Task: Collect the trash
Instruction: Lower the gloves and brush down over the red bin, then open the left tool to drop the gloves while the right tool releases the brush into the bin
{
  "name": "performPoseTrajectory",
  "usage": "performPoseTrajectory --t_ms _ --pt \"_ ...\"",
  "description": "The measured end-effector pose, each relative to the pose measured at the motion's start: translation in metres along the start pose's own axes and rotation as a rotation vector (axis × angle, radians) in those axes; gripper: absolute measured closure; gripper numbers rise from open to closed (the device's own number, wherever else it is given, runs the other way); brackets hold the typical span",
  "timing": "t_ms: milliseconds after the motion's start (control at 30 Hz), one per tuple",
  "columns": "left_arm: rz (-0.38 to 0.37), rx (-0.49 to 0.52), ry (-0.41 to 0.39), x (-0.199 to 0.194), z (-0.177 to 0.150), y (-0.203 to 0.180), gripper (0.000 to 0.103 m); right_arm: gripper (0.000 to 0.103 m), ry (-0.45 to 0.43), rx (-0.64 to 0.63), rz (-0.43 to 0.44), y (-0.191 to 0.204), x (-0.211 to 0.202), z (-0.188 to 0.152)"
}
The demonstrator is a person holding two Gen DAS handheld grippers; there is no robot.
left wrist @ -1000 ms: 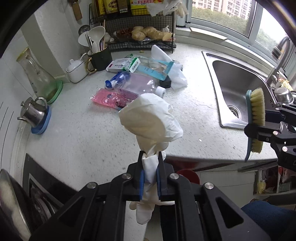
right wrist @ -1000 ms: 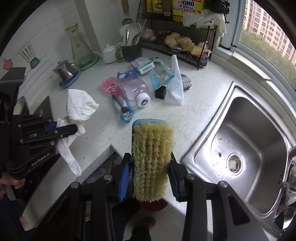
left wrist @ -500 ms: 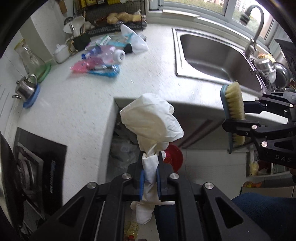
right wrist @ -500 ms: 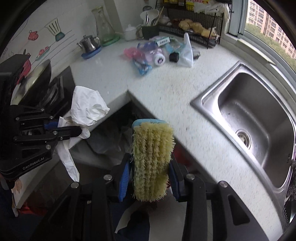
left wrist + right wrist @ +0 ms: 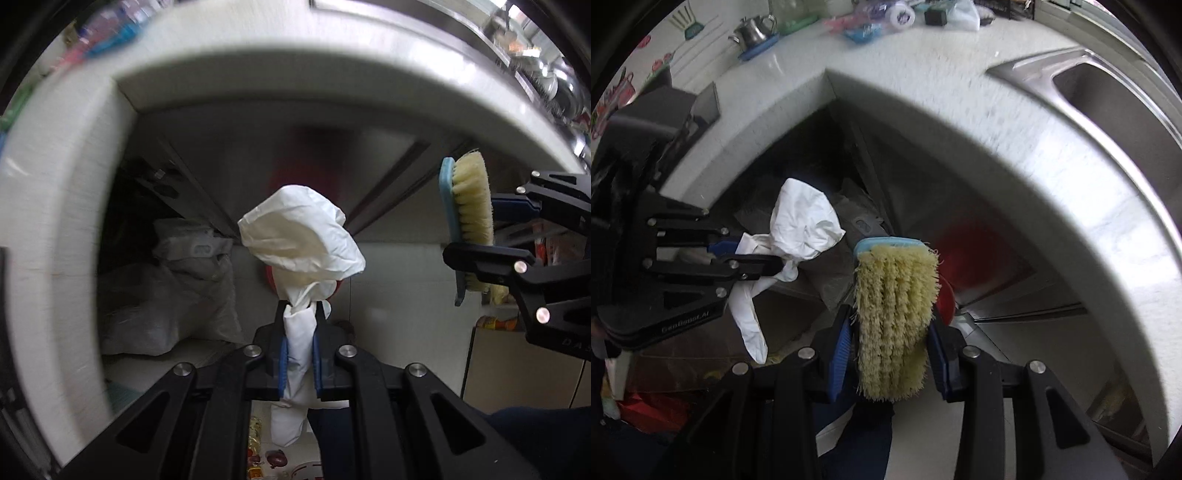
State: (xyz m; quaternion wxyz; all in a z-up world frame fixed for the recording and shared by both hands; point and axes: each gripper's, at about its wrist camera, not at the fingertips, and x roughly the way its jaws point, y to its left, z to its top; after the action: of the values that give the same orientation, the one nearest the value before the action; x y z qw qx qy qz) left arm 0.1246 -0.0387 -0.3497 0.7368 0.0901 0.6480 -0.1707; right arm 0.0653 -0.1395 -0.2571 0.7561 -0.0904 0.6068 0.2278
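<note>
Nearest you, your left gripper (image 5: pixel 299 354) pinches a crumpled white glove (image 5: pixel 301 236), its jaws nearly together on the bunched cuff. To the right, your right gripper (image 5: pixel 890 350) clamps a yellow-bristled scrub brush (image 5: pixel 895 317) at moderate width. Beyond both lies pale floor, grey plastic bags (image 5: pixel 166 295) on the left and something red (image 5: pixel 945 295) behind. Farthest, the white countertop (image 5: pixel 960 110) curves overhead, with the steel sink (image 5: pixel 1108 92) at right.

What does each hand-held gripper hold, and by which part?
Left hand-held gripper: white glove, pinched at its narrow middle. Right hand-held gripper: brush, clamped across its sides.
</note>
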Motion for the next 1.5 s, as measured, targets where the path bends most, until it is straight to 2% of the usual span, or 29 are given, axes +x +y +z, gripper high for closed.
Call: performPoseTrajectory --t_ms 133,267,367,700,833,1033,1233,1300,1433,1500 --pt "0.022 0.047 0.025 0.052 -0.004 0.002 0.094 0.067 0.028 -0.013 0.004 -0.012 0.054 -0.008" --pt "0.01 0.025 0.041 0.111 -0.009 0.008 0.094 0.067 0.043 -0.015 -0.009 -0.026 0.11 -0.017" --pt "-0.003 0.039 0.05 0.153 -0.013 0.008 0.094 0.067 0.051 -0.006 0.013 -0.036 0.148 -0.021" --pt "-0.004 0.111 0.02 0.265 -0.012 0.013 0.094 0.067 0.057 -0.04 0.059 -0.065 0.284 -0.032" --pt "-0.037 0.122 0.025 0.315 -0.013 0.018 0.094 0.067 0.062 -0.016 0.081 -0.078 0.328 -0.031" --pt "-0.047 0.144 0.042 0.363 -0.017 0.02 0.094 0.067 0.045 -0.022 0.099 -0.077 0.372 -0.034" --pt "-0.055 0.143 0.053 0.382 -0.017 0.02 0.075 0.067 0.035 -0.044 0.121 -0.076 0.385 -0.039" --pt "-0.061 0.135 0.057 0.387 -0.018 0.023 0.064 0.067 0.035 -0.042 0.127 -0.08 0.388 -0.04" --pt "-0.043 0.122 0.051 0.391 -0.018 0.028 0.053 0.067 0.042 -0.059 0.133 -0.078 0.388 -0.049" --pt "-0.047 0.111 0.045 0.39 -0.018 0.03 0.038 0.067 0.041 -0.07 0.134 -0.081 0.383 -0.055"
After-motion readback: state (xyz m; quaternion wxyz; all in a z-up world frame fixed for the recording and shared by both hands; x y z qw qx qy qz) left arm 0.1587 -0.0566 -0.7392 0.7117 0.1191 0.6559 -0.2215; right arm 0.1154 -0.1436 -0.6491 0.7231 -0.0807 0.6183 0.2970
